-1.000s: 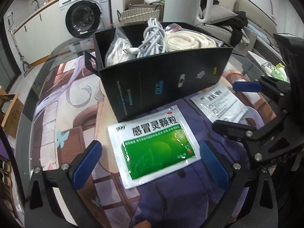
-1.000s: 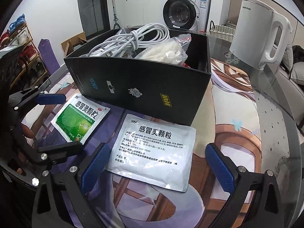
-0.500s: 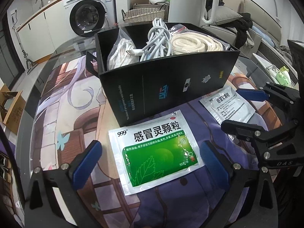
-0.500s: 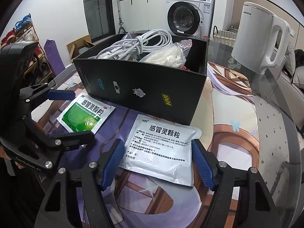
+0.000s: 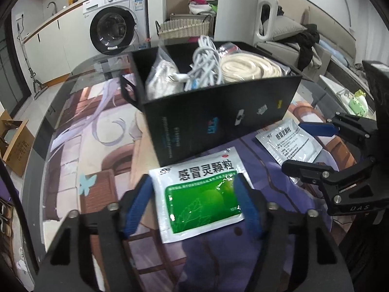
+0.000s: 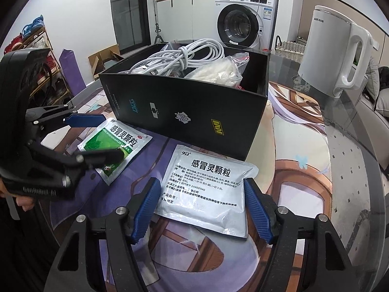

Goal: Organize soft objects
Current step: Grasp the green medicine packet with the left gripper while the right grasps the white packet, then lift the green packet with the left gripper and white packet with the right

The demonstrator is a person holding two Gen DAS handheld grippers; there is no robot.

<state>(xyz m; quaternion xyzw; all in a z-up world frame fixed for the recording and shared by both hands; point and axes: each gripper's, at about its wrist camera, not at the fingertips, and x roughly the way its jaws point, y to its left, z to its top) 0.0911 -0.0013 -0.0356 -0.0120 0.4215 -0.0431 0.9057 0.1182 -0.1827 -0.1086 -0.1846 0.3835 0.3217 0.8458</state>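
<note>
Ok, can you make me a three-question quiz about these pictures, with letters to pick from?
1. Where does the green sachet lie?
A. inside the box
B. on the table in front of the black box
C. on the kettle

2. How many sachets lie on the table?
A. one
B. two
C. four

3. What is the right gripper doing?
A. open around the white sachet
B. shut on a cable
C. holding the kettle

Answers: 1 B, it lies flat before the box. 2 B, one green, one white. 3 A, one finger on each side.
</note>
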